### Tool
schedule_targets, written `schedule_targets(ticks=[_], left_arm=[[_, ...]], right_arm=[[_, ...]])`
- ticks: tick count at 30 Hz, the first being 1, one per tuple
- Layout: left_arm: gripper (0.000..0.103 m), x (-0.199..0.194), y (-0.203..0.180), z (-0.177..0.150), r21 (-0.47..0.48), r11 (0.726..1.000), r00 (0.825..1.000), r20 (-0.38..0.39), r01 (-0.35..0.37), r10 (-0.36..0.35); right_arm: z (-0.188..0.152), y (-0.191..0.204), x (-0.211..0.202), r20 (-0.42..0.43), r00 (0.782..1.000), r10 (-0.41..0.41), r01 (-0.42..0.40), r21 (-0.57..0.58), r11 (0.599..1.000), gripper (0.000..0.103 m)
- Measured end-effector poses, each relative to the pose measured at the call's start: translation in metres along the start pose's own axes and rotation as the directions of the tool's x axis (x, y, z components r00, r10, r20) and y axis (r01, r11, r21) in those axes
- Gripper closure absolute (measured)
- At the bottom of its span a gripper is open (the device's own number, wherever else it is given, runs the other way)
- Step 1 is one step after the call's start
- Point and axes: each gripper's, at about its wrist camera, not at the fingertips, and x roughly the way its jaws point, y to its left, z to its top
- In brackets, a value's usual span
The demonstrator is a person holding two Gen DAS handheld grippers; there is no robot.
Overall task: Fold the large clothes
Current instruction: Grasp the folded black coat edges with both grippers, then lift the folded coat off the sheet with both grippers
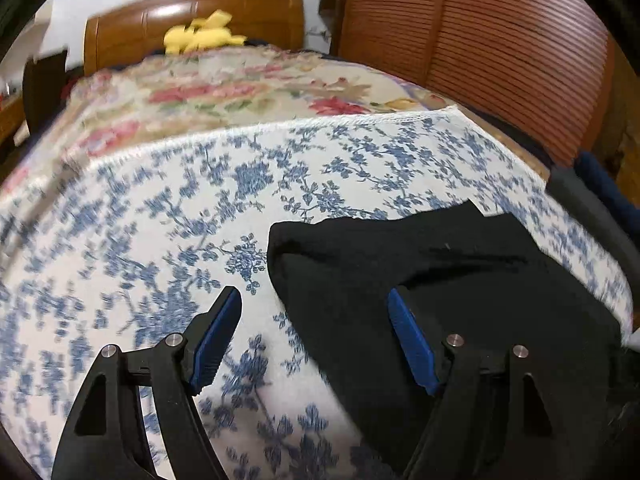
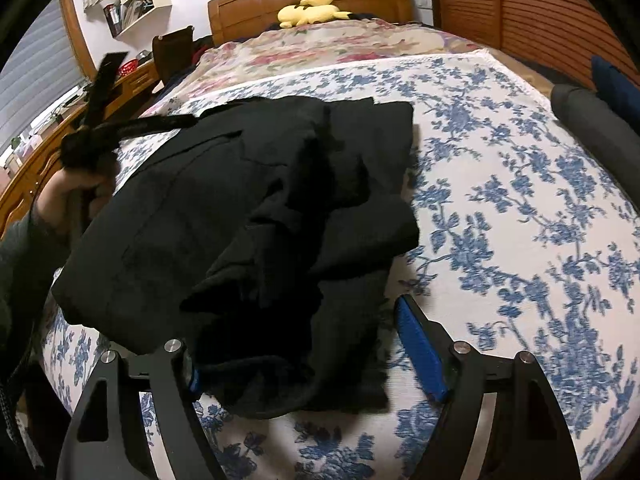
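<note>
Two grippers hang over the bed (image 1: 120,208). Left gripper (image 1: 314,300) has its jaws apart, empty, beside the black garment (image 2: 248,208) bunched on the near floral cover; right gripper (image 2: 296,320) gapes, cloth lying loose between its fingers.

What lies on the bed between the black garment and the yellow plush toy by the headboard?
Only bedding: the blue-flowered white cloth under the black garment, then a pink floral cover up to the yellow plush toy. The right wrist view shows it best.

The right gripper (image 2: 312,344) stands wide over a crumpled black garment (image 2: 256,208) on the blue-flowered bedspread (image 2: 520,208).
</note>
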Motion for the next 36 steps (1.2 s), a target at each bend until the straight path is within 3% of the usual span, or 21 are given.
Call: schedule_targets(ticks=[9, 12, 16, 19, 20, 25, 28, 36], left_arm=[[0.026, 0.032, 0.006, -0.002, -0.063, 0.997, 0.996, -0.081, 0.04, -0.045], [0.026, 0.037, 0.008, -0.002, -0.084, 0.995, 0.992, -0.11, 0.047, -0.056], [0.046, 0.038, 0.003, -0.001, -0.082, 0.994, 0.988, -0.127, 0.078, -0.088], [0.051, 0.037, -0.002, -0.001, -0.067, 0.995, 0.988, -0.132, 0.071, -0.079], [0.057, 0.037, -0.002, -0.001, -0.068, 0.995, 0.987, -0.135, 0.078, -0.086], [0.078, 0.032, -0.012, 0.0, -0.041, 0.997, 0.986, -0.146, 0.072, -0.077], [0.083, 0.023, -0.021, -0.001, 0.0, 0.999, 0.989, -0.145, 0.034, -0.034], [0.084, -0.008, -0.046, -0.024, 0.089, 0.996, 0.992, -0.128, 0.005, 0.006]], right_arm=[[-0.005, -0.003, 0.009, 0.006, 1.0, 0.001, -0.001, -0.004, 1.0, 0.025], [-0.005, 0.001, 0.01, 0.003, 0.999, 0.037, -0.037, -0.008, 0.999, 0.039], [-0.004, 0.005, 0.012, 0.006, 0.999, 0.036, -0.035, -0.03, 0.999, 0.048], [-0.005, 0.003, 0.013, 0.012, 0.999, 0.047, -0.047, -0.019, 0.999, 0.051], [-0.006, 0.002, 0.013, 0.016, 0.998, 0.053, -0.053, -0.017, 0.998, 0.053], [-0.002, 0.007, 0.001, 0.04, 0.998, 0.05, -0.046, -0.078, 0.996, 0.079], [0.004, -0.004, -0.007, 0.057, 0.997, 0.05, -0.044, -0.092, 0.995, 0.083], [0.024, -0.056, -0.016, 0.054, 0.998, -0.018, 0.022, -0.063, 0.998, 0.085]])
